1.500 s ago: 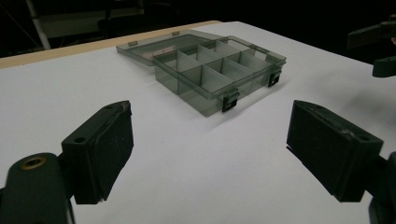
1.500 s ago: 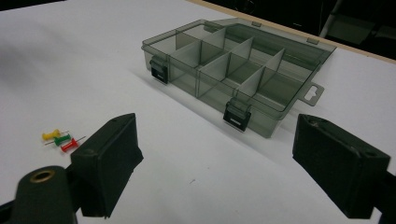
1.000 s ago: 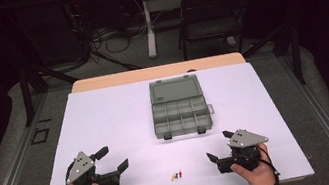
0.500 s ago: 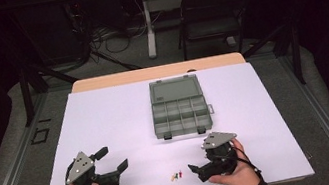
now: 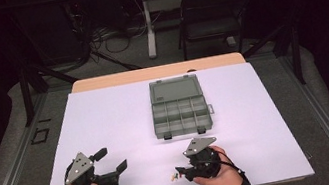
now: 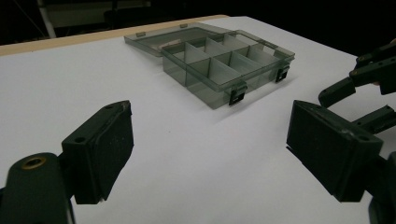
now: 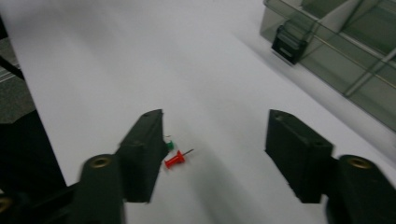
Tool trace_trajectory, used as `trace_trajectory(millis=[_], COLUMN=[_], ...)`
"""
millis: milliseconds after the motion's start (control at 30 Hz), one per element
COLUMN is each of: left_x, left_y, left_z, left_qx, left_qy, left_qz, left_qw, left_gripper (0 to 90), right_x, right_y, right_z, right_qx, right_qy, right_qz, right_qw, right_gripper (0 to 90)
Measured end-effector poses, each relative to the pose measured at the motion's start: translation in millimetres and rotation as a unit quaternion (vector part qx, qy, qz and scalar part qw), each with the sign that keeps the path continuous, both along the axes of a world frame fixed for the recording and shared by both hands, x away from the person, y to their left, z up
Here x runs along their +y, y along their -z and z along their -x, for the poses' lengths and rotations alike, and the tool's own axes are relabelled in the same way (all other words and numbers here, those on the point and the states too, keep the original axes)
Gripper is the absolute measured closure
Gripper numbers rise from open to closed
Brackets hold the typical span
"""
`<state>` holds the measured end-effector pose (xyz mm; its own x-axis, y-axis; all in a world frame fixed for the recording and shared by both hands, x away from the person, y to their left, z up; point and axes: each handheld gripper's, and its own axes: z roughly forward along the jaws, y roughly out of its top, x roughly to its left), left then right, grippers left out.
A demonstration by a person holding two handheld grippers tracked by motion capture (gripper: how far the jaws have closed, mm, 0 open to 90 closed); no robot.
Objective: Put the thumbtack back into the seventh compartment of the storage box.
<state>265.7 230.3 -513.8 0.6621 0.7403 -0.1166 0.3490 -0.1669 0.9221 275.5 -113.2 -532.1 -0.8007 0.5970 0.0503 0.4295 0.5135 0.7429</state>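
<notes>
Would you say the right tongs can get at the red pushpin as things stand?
Probably yes: the right tongs have been closing but stand apart, the red pushpin lies on bare white table just ahead, nothing between.

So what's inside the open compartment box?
The compartment box lies open, lid flat behind it. The compartments that show look empty through the tinted walls. The far cells' floors are partly hidden by the dividers, so small items there can't be ruled out.

Black grippers [image 5: 95, 171] with grey three-cornered plates, black jaws, trailing cables.
</notes>
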Motion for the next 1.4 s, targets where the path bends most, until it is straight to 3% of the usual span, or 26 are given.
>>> trace_trajectory(millis=[433, 500, 733, 1400], left_x=[-1.5, -1.4, -1.0, -0.4], left_y=[1.0, 1.2, 1.4, 1.9], left_z=[-1.1, -1.2, -1.7, -2.4], left_qx=[0.003, 0.004, 0.006, 0.008], left_qy=[0.003, 0.003, 0.004, 0.004], left_qz=[-0.003, -0.004, -0.005, -0.01], left_qw=[1.0, 1.0, 1.0, 0.9999], left_gripper=[14.7, 14.7, 14.8, 14.9], right_x=[7.4, 7.5, 10.7, 14.0], right_y=[13.4, 14.2, 19.4, 25.3], right_z=[4.4, 4.8, 6.0, 6.8], right_qx=[0.01, 0.013, 0.024, 0.024], right_qy=[-0.02, -0.025, -0.026, -0.031], right_qz=[0.025, 0.025, 0.023, 0.025], right_qw=[0.9994, 0.9993, 0.9991, 0.9989], right_gripper=[52.8, 57.1, 57.7, 66.7])
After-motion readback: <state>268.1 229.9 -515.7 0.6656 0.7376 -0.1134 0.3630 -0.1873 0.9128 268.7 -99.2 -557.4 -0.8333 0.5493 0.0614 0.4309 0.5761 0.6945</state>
